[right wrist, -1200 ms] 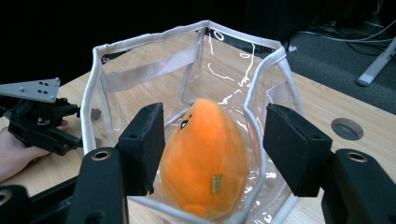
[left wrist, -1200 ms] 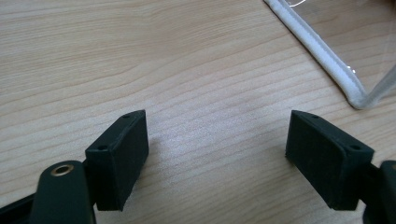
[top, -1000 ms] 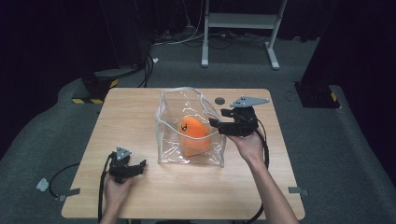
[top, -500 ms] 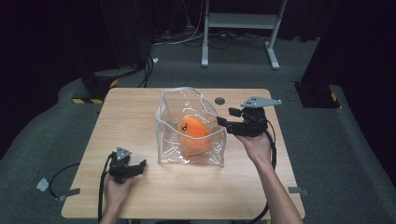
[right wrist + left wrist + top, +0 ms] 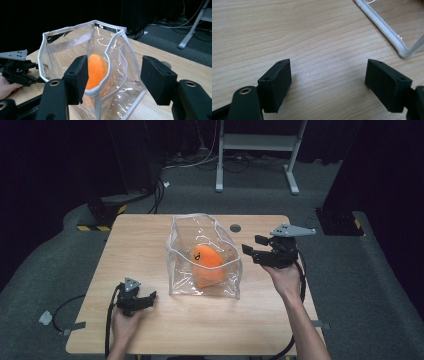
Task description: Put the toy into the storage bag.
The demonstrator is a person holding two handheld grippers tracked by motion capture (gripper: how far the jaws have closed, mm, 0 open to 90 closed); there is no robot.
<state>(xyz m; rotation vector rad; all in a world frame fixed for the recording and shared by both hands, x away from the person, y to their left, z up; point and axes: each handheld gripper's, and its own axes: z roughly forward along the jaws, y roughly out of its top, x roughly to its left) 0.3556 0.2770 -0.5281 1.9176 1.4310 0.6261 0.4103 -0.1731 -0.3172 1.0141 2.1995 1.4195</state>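
A clear plastic bag with white trim stands open-topped in the middle of the wooden table. An orange soft toy lies inside it. My right gripper hovers just right of the bag, open, with nothing between its jaws. In the right gripper view the jaws frame the bag's rim and the toy from a short way off. My left gripper rests on the table near the front left, open and empty. In the left gripper view the bag's trimmed corner lies up to the right.
A small round dark grommet sits in the tabletop behind the bag. A white metal stand and cables lie on the floor beyond the table. A black and yellow block sits off the table's back left corner.
My right gripper has drawn away to the right from the bag's side, still open. The left gripper, the bag and the toy have stayed put.
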